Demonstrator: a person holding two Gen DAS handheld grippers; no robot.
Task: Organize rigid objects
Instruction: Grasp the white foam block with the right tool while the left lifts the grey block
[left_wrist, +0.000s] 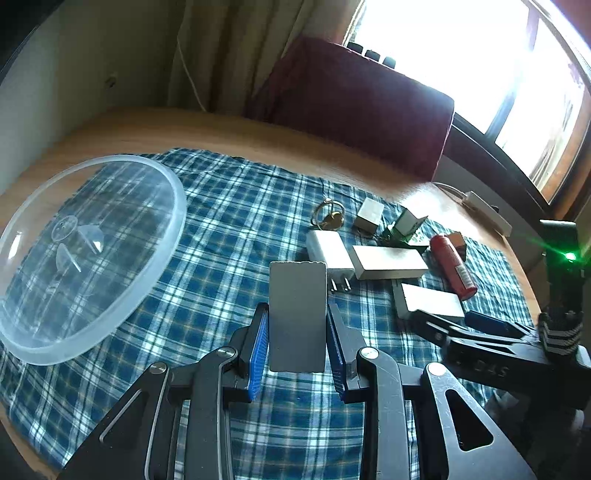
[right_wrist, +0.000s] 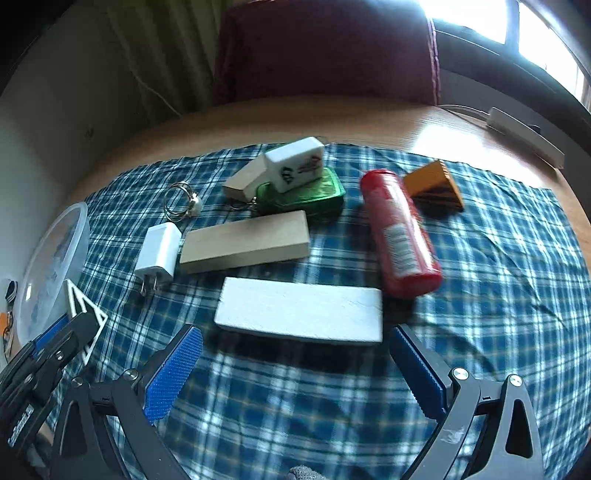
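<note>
My right claw (right_wrist: 295, 363) hangs spread wide just near of the white foam block (right_wrist: 300, 309), whose long axis runs left-right, while my left claw (left_wrist: 297, 332) pinches a grey card (left_wrist: 297, 314).

The cloth (right_wrist: 498, 266) was woven plaid fabric, matt and lightly creased, over a smooth wooden table (right_wrist: 332, 118) with a soft sheen. The lid (left_wrist: 85, 254) was clear, glossy plastic. The card (left_wrist: 297, 317) in the left tool (left_wrist: 297, 332) looked matt grey. The charger (right_wrist: 159, 254) was smooth white plastic with metal prongs. The block (right_wrist: 245, 242) looked like bare wood; the bottle (right_wrist: 400, 232) was glossy red. The rings (right_wrist: 177, 203) were shiny metal.
</note>
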